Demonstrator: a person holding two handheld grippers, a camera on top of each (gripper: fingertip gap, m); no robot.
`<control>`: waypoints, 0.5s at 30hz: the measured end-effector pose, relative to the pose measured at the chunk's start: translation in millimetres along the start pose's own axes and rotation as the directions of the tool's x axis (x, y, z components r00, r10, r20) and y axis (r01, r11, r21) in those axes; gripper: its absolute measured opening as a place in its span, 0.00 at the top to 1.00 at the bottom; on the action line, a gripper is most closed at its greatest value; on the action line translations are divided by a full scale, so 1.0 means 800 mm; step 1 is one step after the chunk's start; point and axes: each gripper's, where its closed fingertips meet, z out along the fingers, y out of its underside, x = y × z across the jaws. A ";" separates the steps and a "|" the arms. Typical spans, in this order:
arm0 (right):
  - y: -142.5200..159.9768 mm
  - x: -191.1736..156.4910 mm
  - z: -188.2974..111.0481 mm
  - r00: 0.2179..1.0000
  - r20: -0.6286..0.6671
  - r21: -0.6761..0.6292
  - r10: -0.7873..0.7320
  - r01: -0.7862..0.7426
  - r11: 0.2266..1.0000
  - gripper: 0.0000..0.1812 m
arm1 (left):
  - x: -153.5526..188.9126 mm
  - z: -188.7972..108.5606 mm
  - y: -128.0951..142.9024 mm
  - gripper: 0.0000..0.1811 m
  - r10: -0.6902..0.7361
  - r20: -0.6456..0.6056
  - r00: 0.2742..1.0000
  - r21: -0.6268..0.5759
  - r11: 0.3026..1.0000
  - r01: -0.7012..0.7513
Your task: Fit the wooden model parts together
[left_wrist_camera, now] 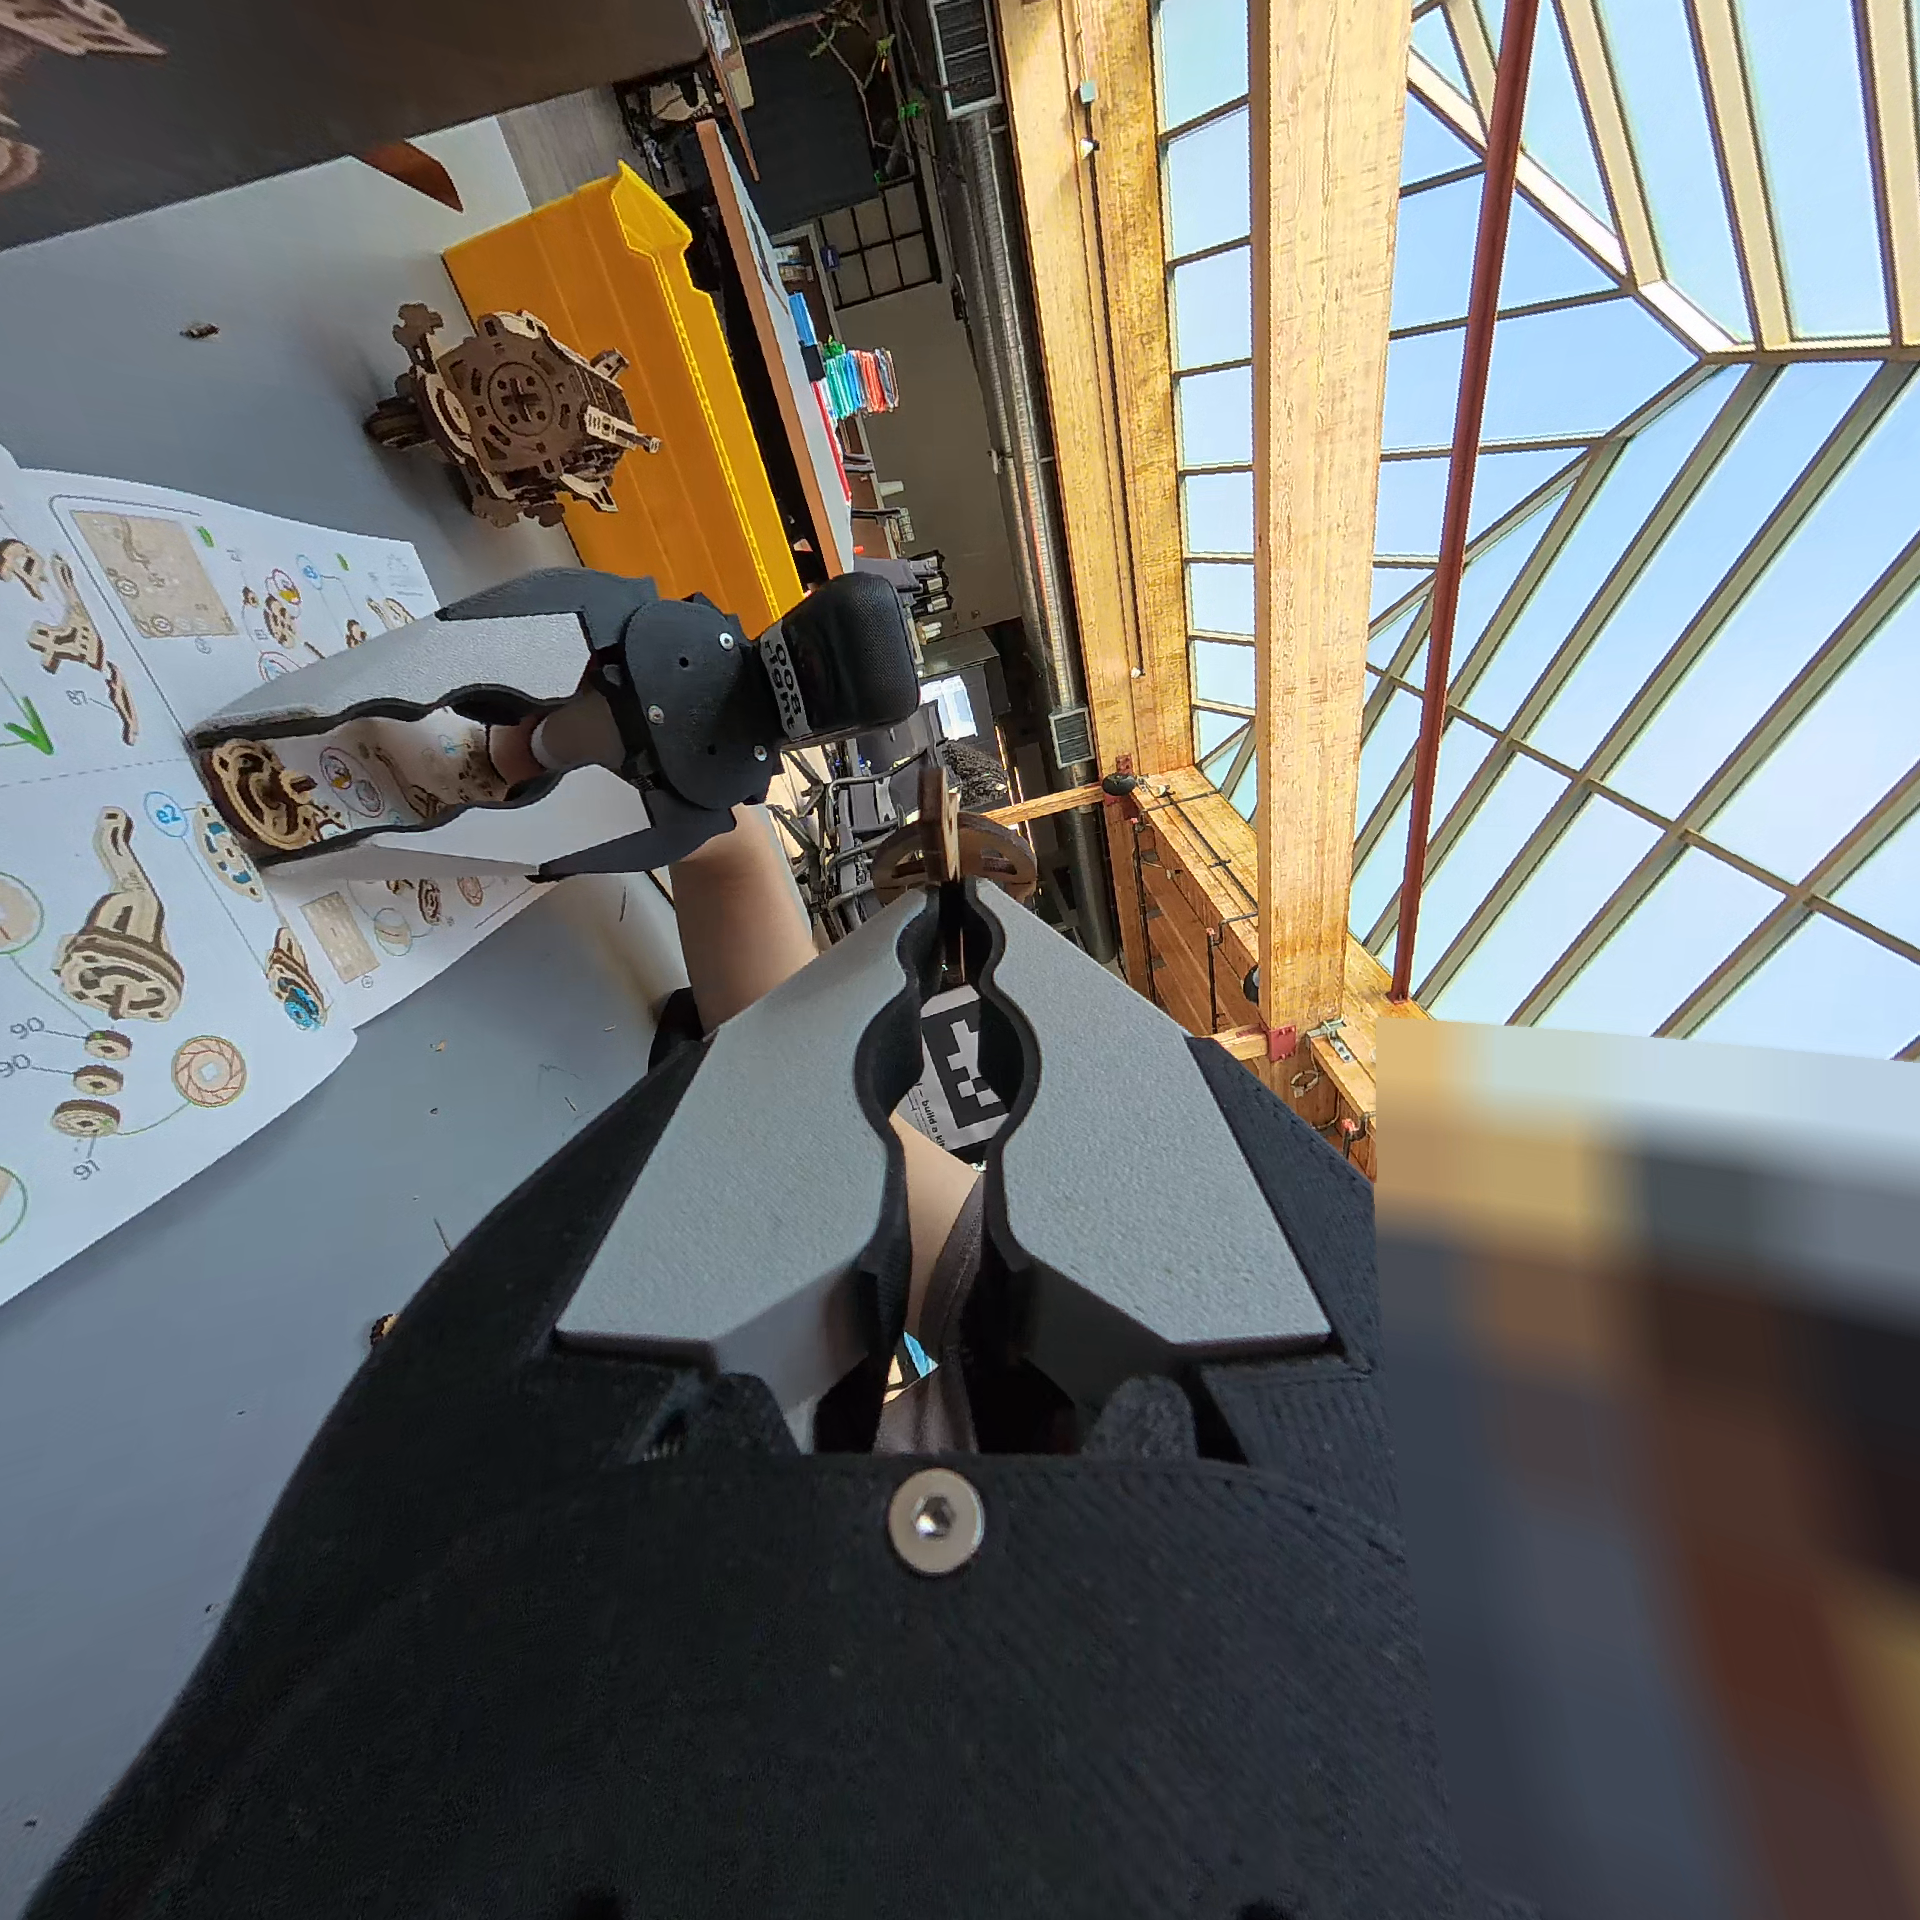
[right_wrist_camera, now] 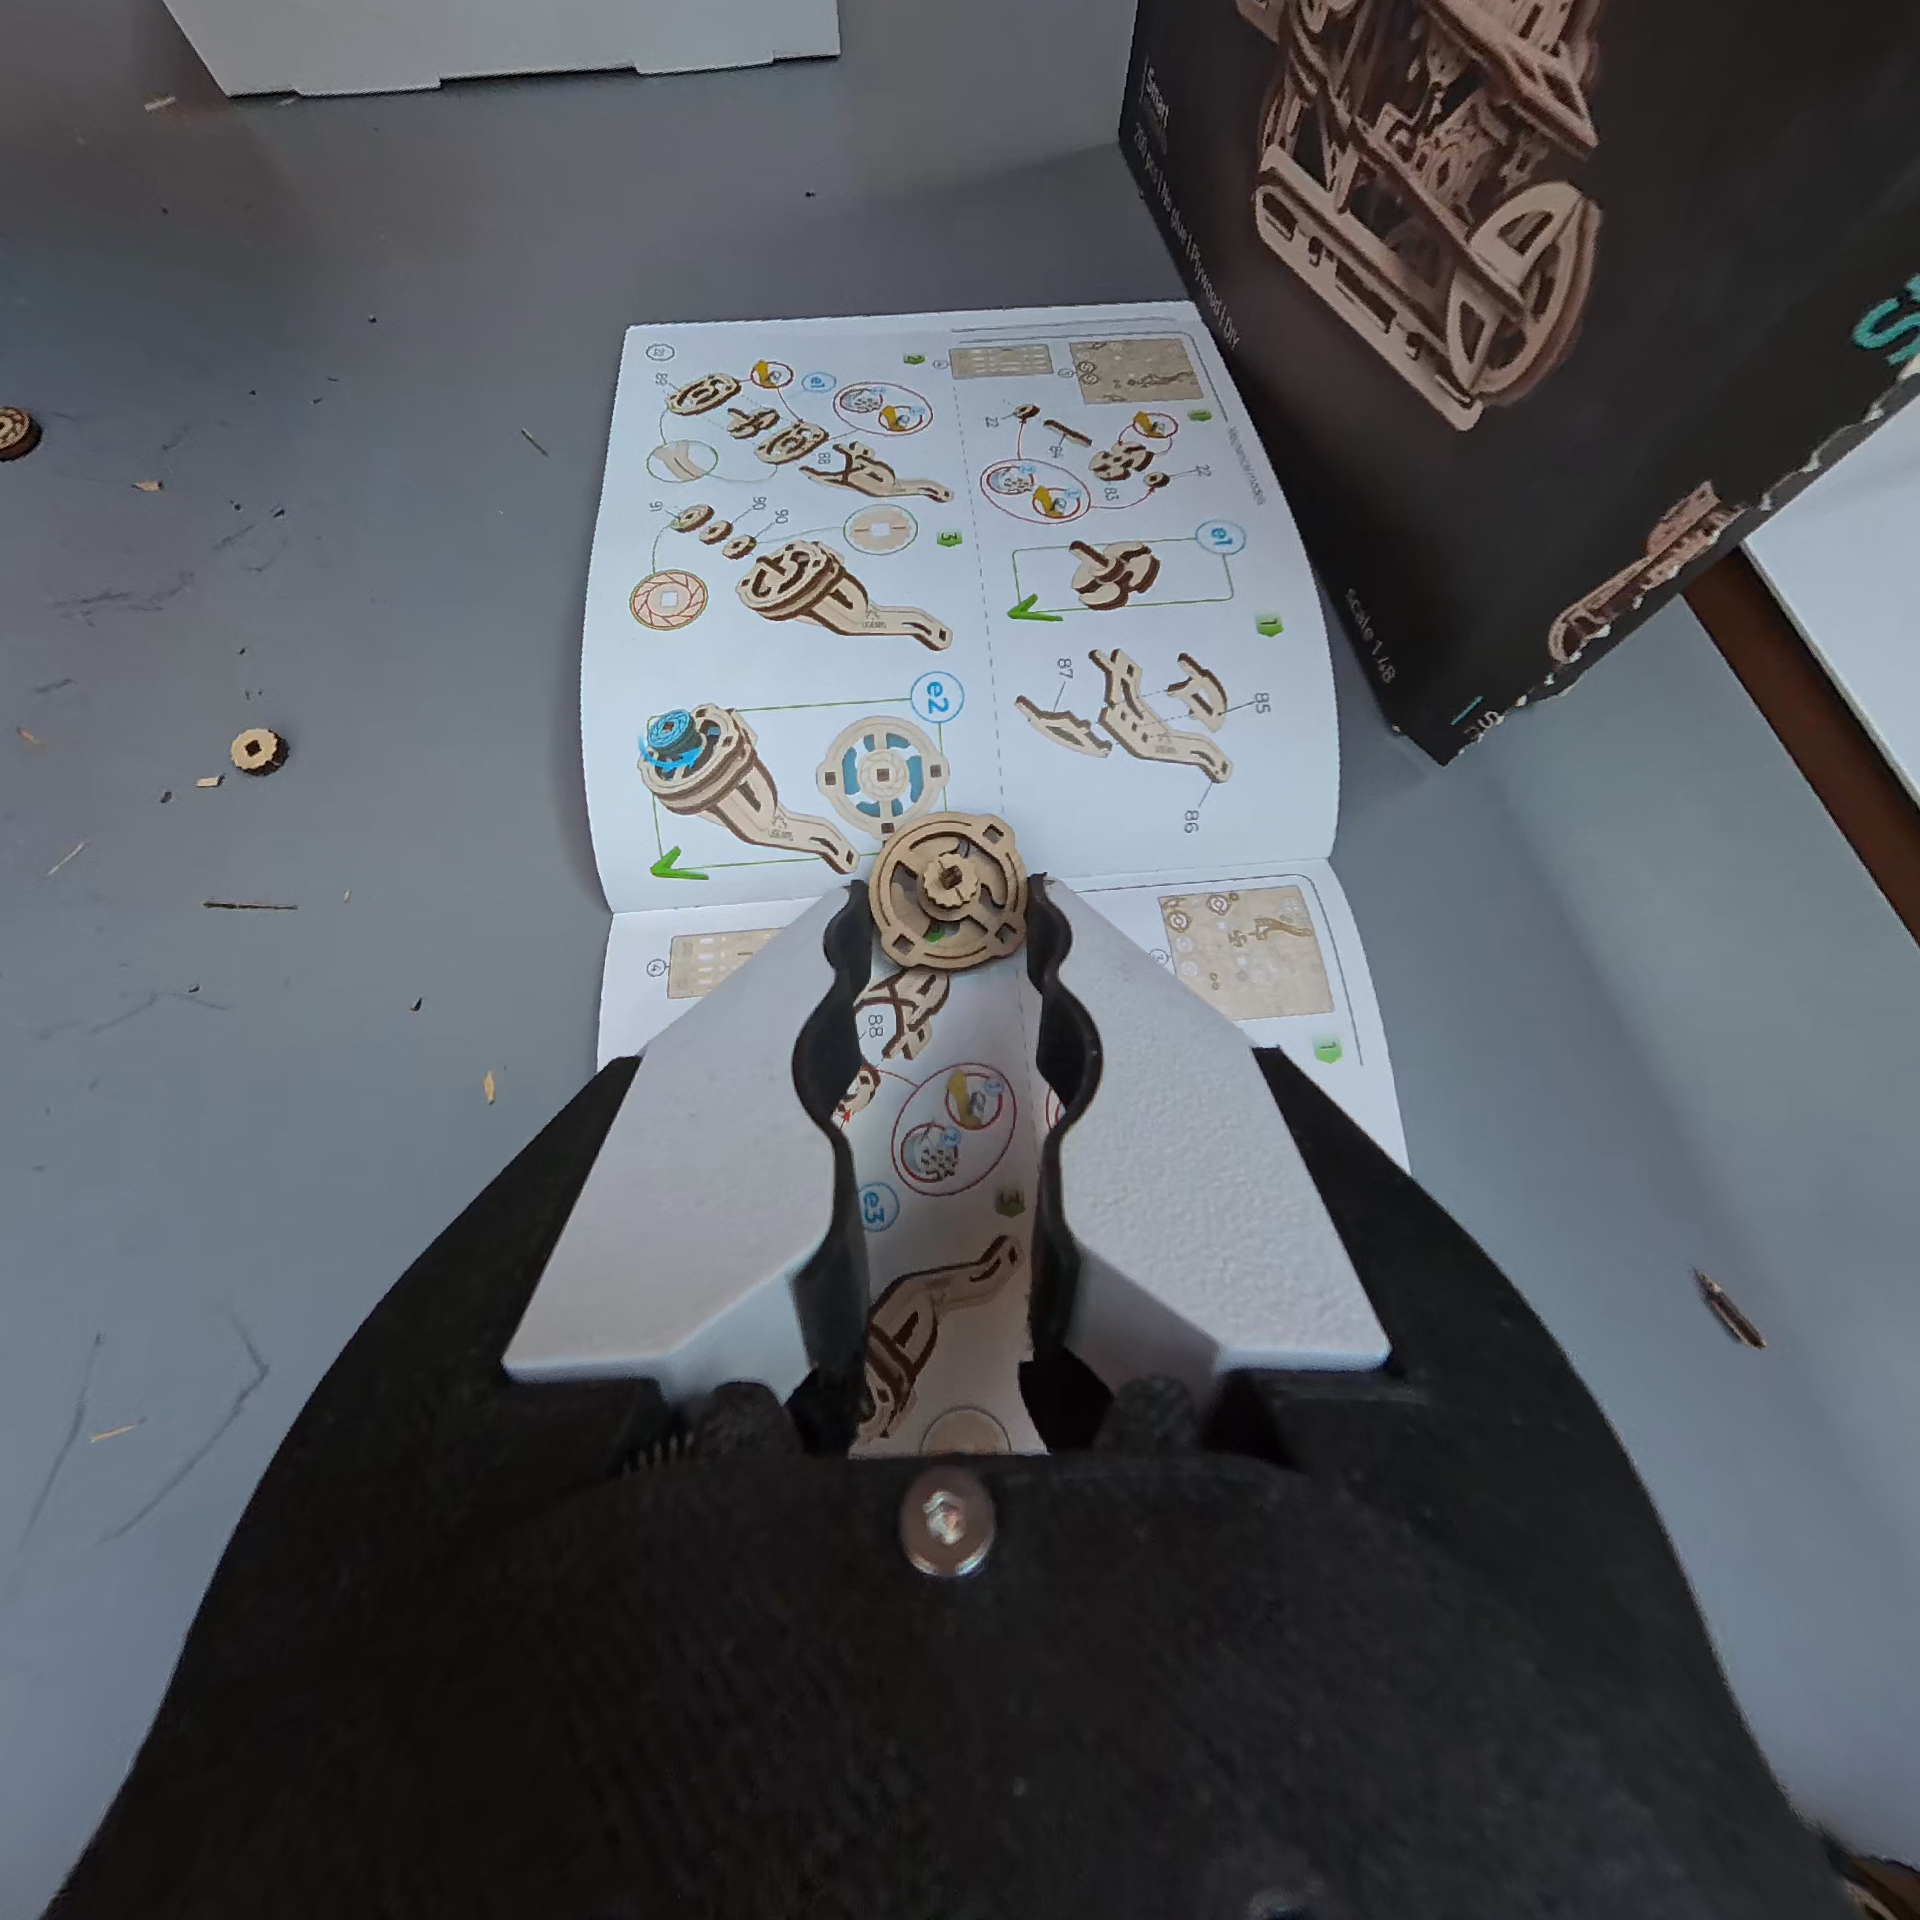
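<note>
Right hand-held gripper [right_wrist_camera: 948, 902]: closed on a round wooden disc part [right_wrist_camera: 948, 896], pinched at its two tips, low over the instruction booklet [right_wrist_camera: 1132, 665]
Left hand-held gripper [left_wrist_camera: 948, 902]: raised off the tabletop [right_wrist_camera: 312, 582], tips nearly together, clamped on a small wooden wheel part [left_wrist_camera: 951, 844] with a thin disc standing across it
Parts apart: the two held pieces were well apart, not touching
Nearby model: a partly built wooden assembly [left_wrist_camera: 514, 421] stood on the tabletop just beside a yellow bin [left_wrist_camera: 623, 343]
Bin contents: could not tell
Loose bits: a small toothed wooden washer [right_wrist_camera: 257, 749] and another round piece [right_wrist_camera: 15, 429] lay left of the booklet among splinters
Box: a dark kit box [right_wrist_camera: 1455, 416] stood at the booklet's far right corner
</note>
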 end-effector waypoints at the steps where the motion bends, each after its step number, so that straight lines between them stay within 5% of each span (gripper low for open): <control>1: 0.000 0.000 0.000 1.000 0.000 -0.003 0.002 -0.002 1.000 0.84 | 0.000 0.000 0.000 1.00 0.000 0.001 1.000 0.000 1.000 0.000; 15: 0.002 -0.013 -0.003 0.998 0.055 -0.010 -0.016 0.017 1.000 0.84 | -0.001 0.000 0.000 1.00 -0.001 0.003 1.000 -0.002 1.000 0.001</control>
